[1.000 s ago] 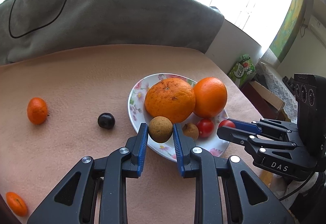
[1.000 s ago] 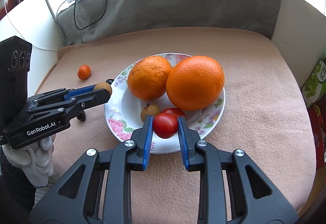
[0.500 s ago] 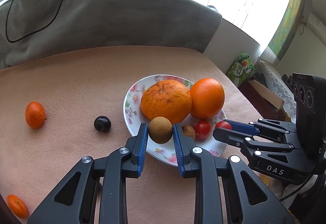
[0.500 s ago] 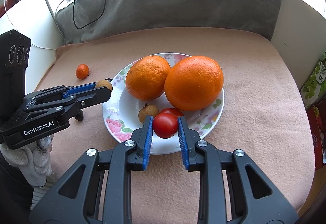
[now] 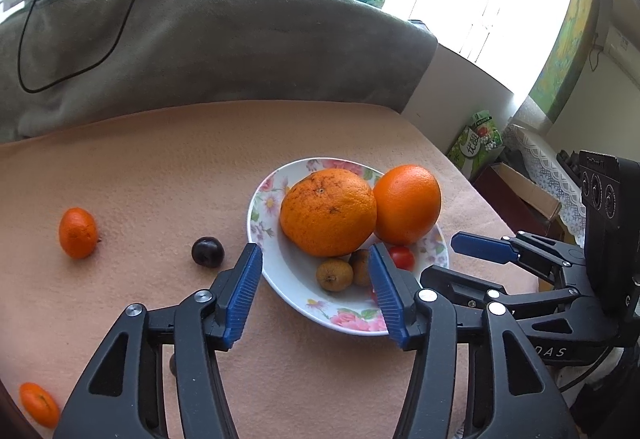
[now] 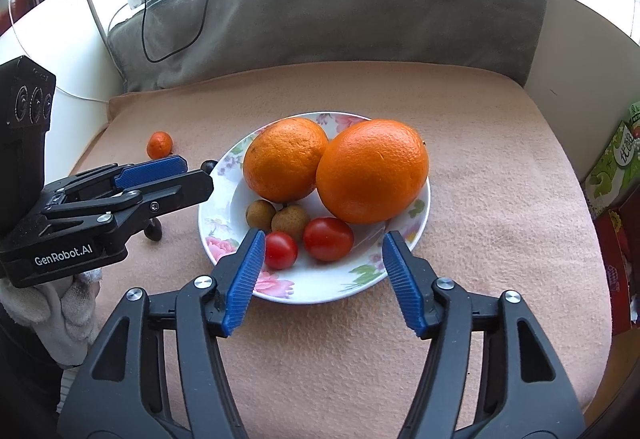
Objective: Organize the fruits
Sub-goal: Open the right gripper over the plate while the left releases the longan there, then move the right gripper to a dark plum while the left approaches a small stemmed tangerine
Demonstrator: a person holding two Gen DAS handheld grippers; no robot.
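A floral plate (image 5: pixel 280 279) (image 6: pixel 224 215) holds two big oranges (image 5: pixel 328 217) (image 6: pixel 372 169), two brown longans (image 5: pixel 335 274) (image 6: pixel 261 213) and two cherry tomatoes (image 6: pixel 328 238) (image 6: pixel 281 250). My left gripper (image 5: pixel 316 289) is open and empty over the plate's near rim; it also shows in the right wrist view (image 6: pixel 176 175). My right gripper (image 6: pixel 324 275) is open and empty over the plate's front; it also shows in the left wrist view (image 5: pixel 464 259). A dark plum (image 5: pixel 207 251) and two small mandarins (image 5: pixel 78 233) (image 5: pixel 39 404) lie on the cloth to the left.
A peach cloth (image 5: pixel 160 167) covers the table. A grey cushion (image 5: pixel 200 39) with a black cable (image 5: pixel 80 51) lines the back edge. Boxes (image 5: pixel 476 143) stand beyond the right edge. Another dark fruit (image 6: pixel 154 231) lies under the left gripper.
Both grippers have opened. The longan has dropped from the left one onto the plate beside the other longan; the tomato has dropped from the right one onto the plate.
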